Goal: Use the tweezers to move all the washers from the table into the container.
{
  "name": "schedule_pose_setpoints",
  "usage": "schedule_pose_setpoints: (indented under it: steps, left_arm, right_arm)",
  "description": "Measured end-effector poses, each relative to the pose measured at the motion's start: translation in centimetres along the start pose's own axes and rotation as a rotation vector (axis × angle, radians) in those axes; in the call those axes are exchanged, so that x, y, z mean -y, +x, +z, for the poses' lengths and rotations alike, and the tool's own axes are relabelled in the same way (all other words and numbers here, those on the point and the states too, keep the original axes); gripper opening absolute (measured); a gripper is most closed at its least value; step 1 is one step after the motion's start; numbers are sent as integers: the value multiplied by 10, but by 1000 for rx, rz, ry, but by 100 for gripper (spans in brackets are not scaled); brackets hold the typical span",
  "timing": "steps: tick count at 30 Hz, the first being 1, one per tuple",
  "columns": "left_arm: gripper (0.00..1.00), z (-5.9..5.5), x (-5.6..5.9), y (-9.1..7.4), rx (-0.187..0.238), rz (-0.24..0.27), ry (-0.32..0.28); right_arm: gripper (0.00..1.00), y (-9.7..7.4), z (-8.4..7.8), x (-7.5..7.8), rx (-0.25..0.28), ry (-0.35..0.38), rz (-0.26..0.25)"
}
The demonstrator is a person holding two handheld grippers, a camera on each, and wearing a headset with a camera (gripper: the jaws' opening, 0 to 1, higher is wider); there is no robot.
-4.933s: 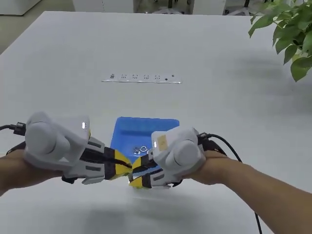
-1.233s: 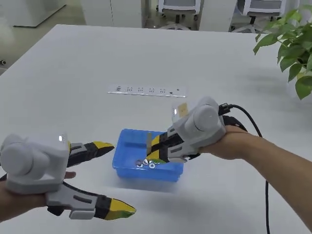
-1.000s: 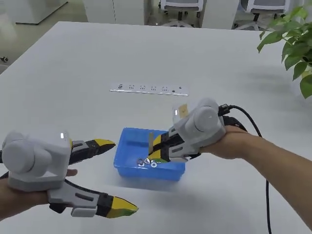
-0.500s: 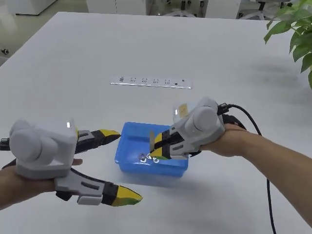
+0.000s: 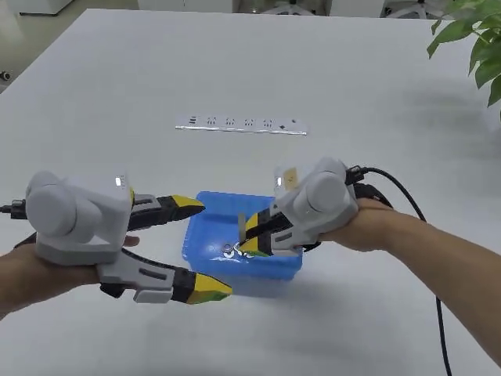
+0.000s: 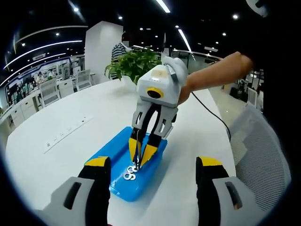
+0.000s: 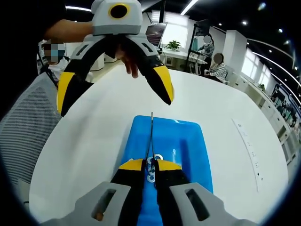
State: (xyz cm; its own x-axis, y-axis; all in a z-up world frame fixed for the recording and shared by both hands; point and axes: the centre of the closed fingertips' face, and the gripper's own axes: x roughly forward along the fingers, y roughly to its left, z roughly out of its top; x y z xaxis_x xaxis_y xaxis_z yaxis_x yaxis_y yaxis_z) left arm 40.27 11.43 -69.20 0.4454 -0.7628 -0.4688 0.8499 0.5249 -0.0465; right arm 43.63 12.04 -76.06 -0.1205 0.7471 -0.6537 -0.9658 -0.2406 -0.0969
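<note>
Right tongs (image 5: 250,235) pinched tight on the tweezers (image 7: 151,129), tips down among the washers (image 5: 232,251) lying in the blue container (image 5: 205,211)! Left tongs (image 5: 207,247) gaped wide, empty, at its 9 o'clock. Job looked nearly done; strays on the counter (image 5: 376,117), couldn't tell.

Grey-bodied left gripper (image 5: 211,247), matching right gripper (image 5: 244,236), yellow-and-black jaws, black cable (image 5: 401,190)

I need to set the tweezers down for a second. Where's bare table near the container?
Bare table lies between the power strip and the container, and more beyond the strip, left of the plant. Crowded at the container: the left gripper open at its left side, the right gripper holding the tweezers over the washers.
</note>
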Motion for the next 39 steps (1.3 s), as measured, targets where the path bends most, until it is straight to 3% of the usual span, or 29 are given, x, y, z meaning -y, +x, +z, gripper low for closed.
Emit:
schedule_pose_setpoints:
  steps: [8, 21, 39]
  left_arm:
    - [56, 3, -5, 7, -5, -29, 29]
    - [29, 9, -20, 21, -42, -53, 104]
    - [9, 14, -23, 32, -51, -78, 181]
  right_arm:
    - [9, 3, -2, 0, 1, 1, 5]
    - [10, 4, -1, 2, 1, 1, 5]
    - [10, 4, -2, 1, -6, -9, 8]
